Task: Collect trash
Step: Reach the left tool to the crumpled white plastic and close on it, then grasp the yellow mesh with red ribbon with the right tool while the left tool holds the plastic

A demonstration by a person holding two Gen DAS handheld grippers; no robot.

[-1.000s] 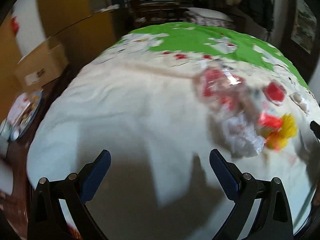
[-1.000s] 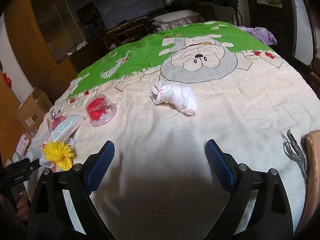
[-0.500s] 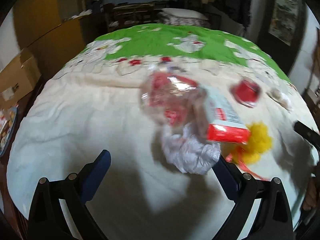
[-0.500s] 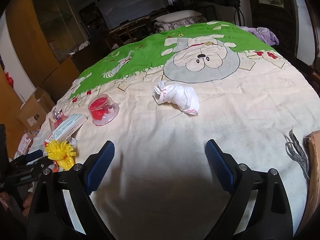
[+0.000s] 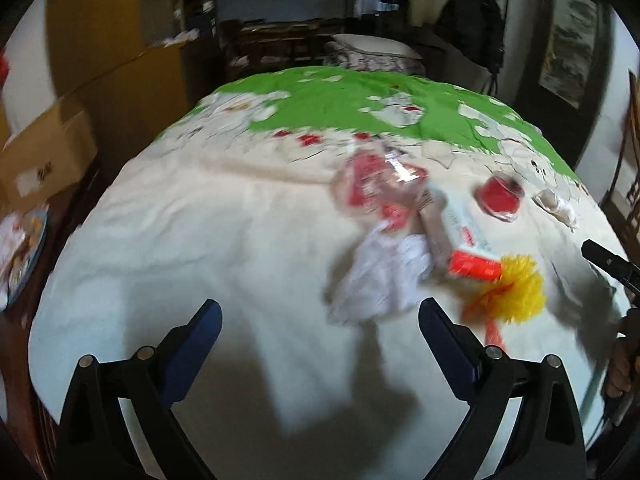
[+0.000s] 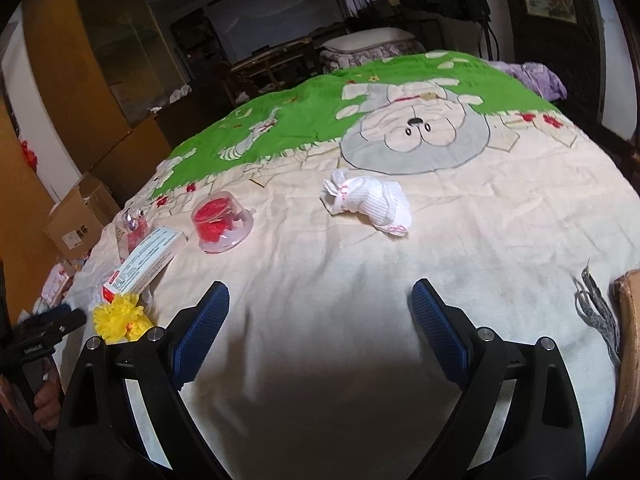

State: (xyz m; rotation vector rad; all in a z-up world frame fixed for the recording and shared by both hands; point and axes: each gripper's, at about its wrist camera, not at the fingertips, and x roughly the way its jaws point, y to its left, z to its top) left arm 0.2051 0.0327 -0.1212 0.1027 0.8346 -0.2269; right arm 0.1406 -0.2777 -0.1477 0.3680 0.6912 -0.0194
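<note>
- Your work surface is a bed under a cream and green blanket with a grey cartoon animal printed on its far half; all the trash lies on the cream part.
- A brown cardboard box stands on the floor off the left side of the bed.
- Your right gripper hangs over bare blanket with its jaws spread wide and nothing between the blue pads.
- Your left gripper is released too, jaws wide and empty; its view is blurred. The crumpled white paper lies just ahead of its right finger, not touched.
- A white rolled sock lies alone near the middle of the bed, well apart from the rest.
- A long white carton with a red end lies at the left edge of the bed, its red end just beside the yellow pompom.
- A clear crumpled wrapper with red print sits behind the paper, next to the carton.
- A clear plastic cup holding something red stands mouth down just right of the carton.
</note>
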